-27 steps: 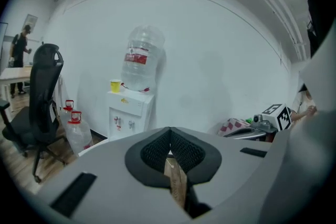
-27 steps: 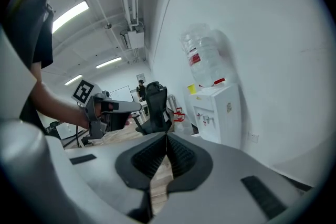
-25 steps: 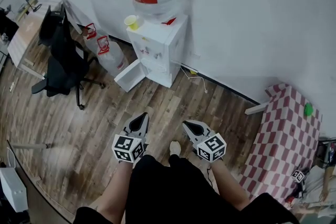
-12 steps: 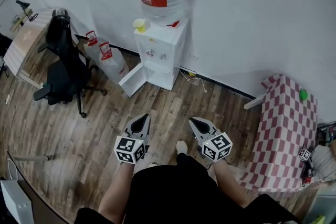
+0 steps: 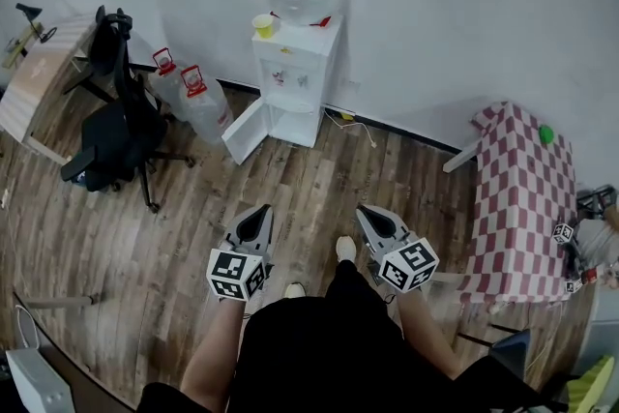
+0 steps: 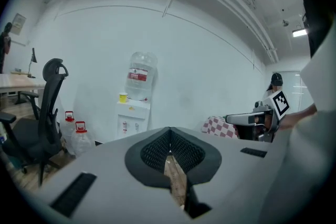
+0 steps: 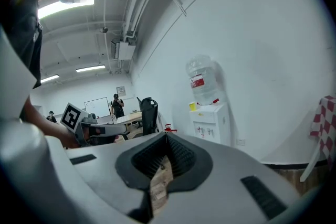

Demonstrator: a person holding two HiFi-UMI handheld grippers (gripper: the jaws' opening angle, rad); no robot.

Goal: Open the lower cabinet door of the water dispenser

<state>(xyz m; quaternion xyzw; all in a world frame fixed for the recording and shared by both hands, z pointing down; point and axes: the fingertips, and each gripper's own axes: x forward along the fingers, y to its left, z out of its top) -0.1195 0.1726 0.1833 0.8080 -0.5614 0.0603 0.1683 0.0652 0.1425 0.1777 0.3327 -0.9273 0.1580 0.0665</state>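
already the white lower cabinet door [image 5: 246, 131] of the white boxy water dispenser [image 5: 293, 73] hangs swung out toward its seven o'clock. the dispenser stands against the wall at twelve o'clock, well apart from both claws. the grey left gripper [image 5: 259, 214] and grey right gripper [image 5: 370, 216] are pinched closed on nothing, above the brown plank floor [image 5: 319, 179]. the opening step looks done; any next move would only be stepping closer to widen it.
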